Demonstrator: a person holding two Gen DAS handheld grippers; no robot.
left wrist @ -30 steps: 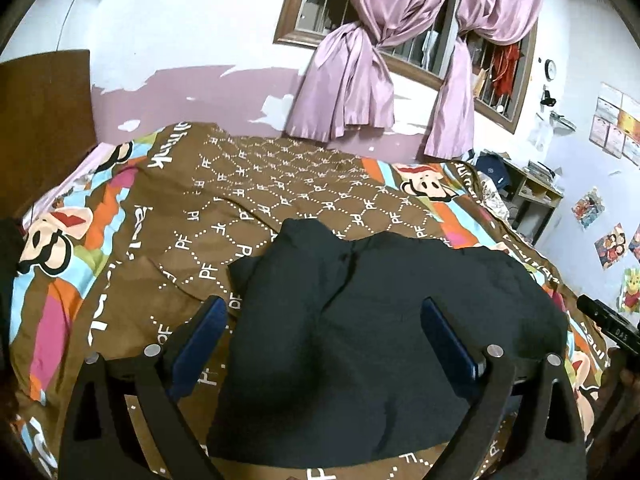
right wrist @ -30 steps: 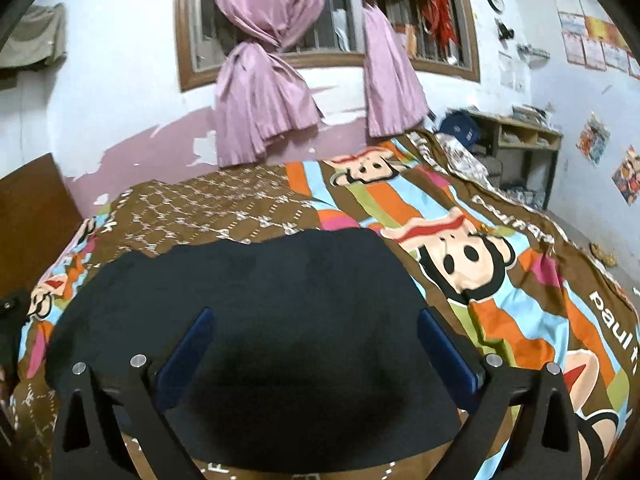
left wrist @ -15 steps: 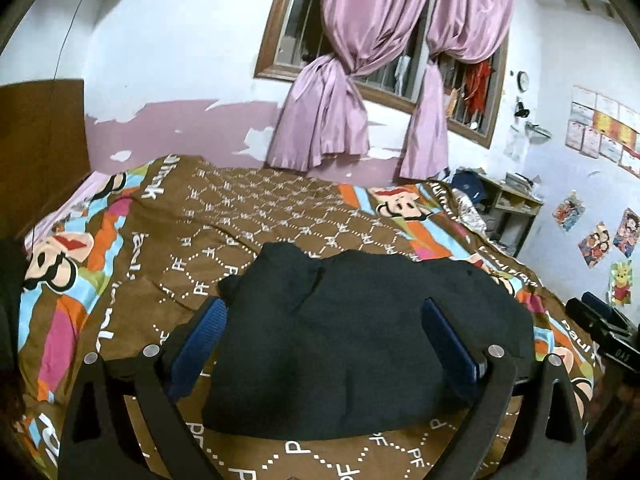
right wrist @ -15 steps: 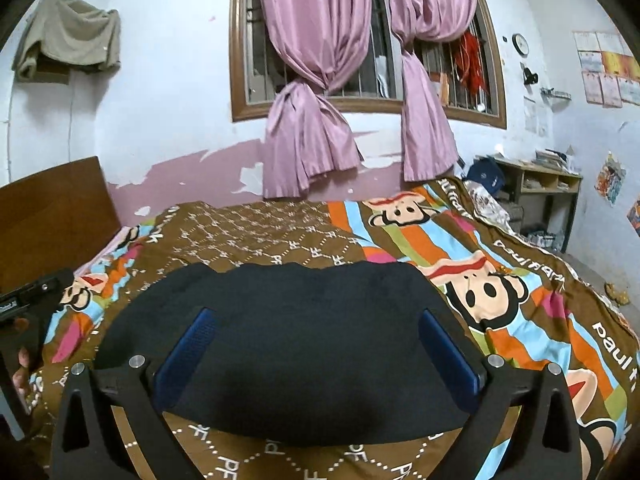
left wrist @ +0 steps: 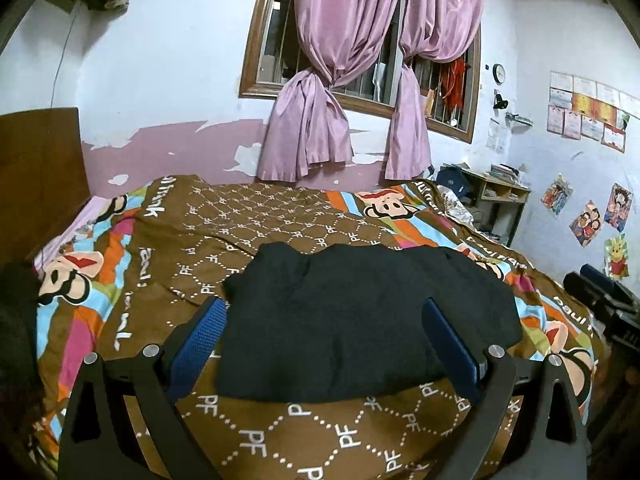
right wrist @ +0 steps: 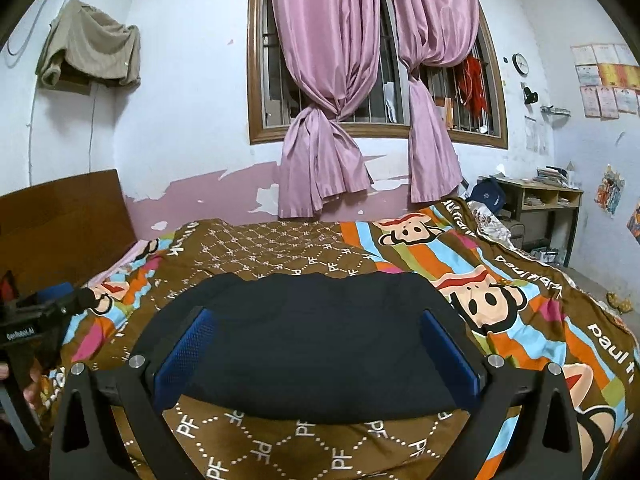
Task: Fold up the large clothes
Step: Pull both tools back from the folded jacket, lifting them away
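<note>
A black garment (left wrist: 352,320) lies folded into a rough rectangle on the bed, also seen in the right wrist view as a dark garment (right wrist: 316,344). My left gripper (left wrist: 326,344) hovers open above its near edge, blue pads wide apart, holding nothing. Over the same near edge my right gripper (right wrist: 316,352) is open too, with nothing between its fingers. At the far left of the right wrist view the left gripper's body (right wrist: 28,328) shows in a hand. At the right edge of the left wrist view the other gripper (left wrist: 600,296) shows.
The bed cover (left wrist: 304,432) is brown with white letters and cartoon monkey stripes. A wooden headboard (right wrist: 60,224) stands at left. Pink curtains (right wrist: 352,120) hang at the barred window. A desk (right wrist: 548,208) with clutter stands at back right. A beige cloth (right wrist: 88,48) hangs on the wall.
Both grippers have pulled back and risen away from the garment, which now looks smaller and lower in both views. The garment itself has stayed in place, and both grippers stayed open.
</note>
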